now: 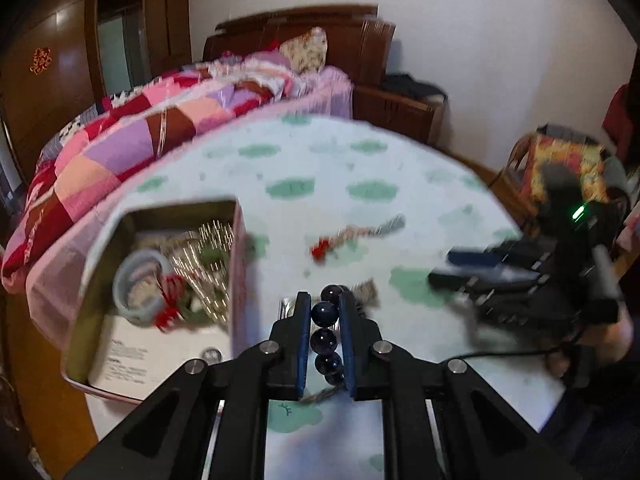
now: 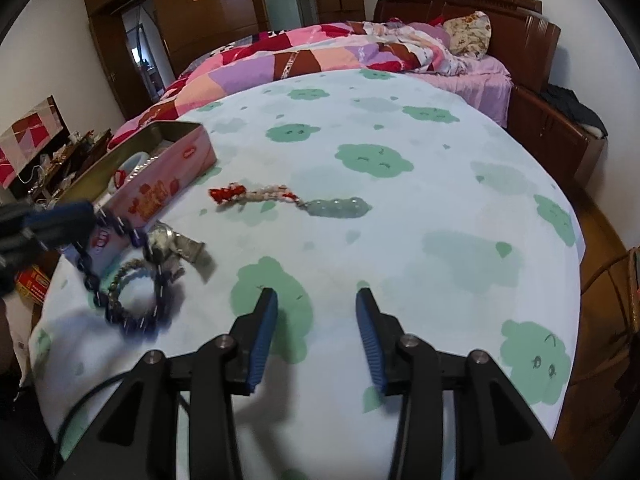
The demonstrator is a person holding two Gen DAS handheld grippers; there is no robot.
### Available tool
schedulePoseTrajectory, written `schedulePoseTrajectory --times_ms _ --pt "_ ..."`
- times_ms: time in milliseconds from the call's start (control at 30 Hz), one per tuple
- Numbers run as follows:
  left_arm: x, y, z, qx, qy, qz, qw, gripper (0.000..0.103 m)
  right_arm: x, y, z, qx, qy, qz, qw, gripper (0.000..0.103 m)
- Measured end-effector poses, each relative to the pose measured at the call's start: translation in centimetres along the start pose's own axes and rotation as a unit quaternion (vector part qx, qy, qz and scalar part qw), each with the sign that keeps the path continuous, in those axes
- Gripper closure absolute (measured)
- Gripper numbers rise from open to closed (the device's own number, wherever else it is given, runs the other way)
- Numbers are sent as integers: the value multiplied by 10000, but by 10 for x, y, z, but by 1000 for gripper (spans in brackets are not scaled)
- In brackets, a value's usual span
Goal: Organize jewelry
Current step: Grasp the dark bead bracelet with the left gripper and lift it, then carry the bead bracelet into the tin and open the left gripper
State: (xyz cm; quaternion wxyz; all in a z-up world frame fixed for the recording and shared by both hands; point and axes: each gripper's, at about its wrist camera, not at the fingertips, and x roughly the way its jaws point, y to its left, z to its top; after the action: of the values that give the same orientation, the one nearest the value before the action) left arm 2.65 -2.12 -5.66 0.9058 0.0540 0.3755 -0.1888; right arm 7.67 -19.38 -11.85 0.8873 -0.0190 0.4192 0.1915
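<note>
Your left wrist view looks into the open tin box [image 1: 160,292], where a pale bangle [image 1: 140,286] lies among tangled chains and red tassels; your right wrist view shows only that box's pink outer wall [image 2: 168,188]. The right view alone shows the dark bead bracelet [image 2: 132,280] draping from your left gripper [image 2: 86,216] down onto the surface [image 2: 400,220], over a second, paler beaded bracelet [image 2: 128,276] and beside a wristwatch [image 2: 172,244]. A jade pendant on a red-knotted cord [image 2: 288,200] lies apart, mid-surface. A bed with a patchwork quilt [image 2: 304,52] stands behind.

Your left gripper [image 1: 325,312] is clenched on the dark bead bracelet [image 1: 326,336], beads lined up between its pads. Your right gripper [image 2: 317,336] stands released, with nothing between its fingers, hovering over bare cloth.
</note>
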Motion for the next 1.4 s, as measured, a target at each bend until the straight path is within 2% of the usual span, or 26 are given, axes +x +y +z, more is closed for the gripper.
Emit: schedulePoseTrajectory --times_ms 300,433,533,600,700,767,800,900,1067,1233,1400 --pt "-45 6 21 -78 -546 -114 9984 90 -2 45 10 -389 40 367 9986 59" --pt "-55 16 26 -107 -662 92 9977 90 1 61 14 -424 106 695 9966 59" --pt "-57 27 28 -194 -676 276 9971 90 9 88 16 -767 209 866 9931 59" --pt "-55 35 27 -263 -672 461 9963 90 19 103 17 -943 291 839 9916 59" --pt "-54 51 24 -470 -671 528 9952 90 38 120 18 -1141 523 669 9898 59" --pt "-54 59 23 -599 -673 529 9945 90 42 125 17 -1247 551 577 9890 73" --pt "-54 65 22 -686 -666 537 9940 90 45 128 16 -1309 640 493 9881 90" --pt "-53 74 20 -806 -659 516 9932 90 39 124 12 -1284 590 517 9886 92" --pt "-58 76 21 -832 -712 539 9925 90 5 117 17 -1171 133 465 9919 92" --pt "-59 86 22 -932 -728 619 9910 90 -23 117 39 -1200 -253 452 9914 92" --pt "-56 101 21 -1044 -704 702 9896 90 -28 130 68 -1299 -534 464 9890 92"
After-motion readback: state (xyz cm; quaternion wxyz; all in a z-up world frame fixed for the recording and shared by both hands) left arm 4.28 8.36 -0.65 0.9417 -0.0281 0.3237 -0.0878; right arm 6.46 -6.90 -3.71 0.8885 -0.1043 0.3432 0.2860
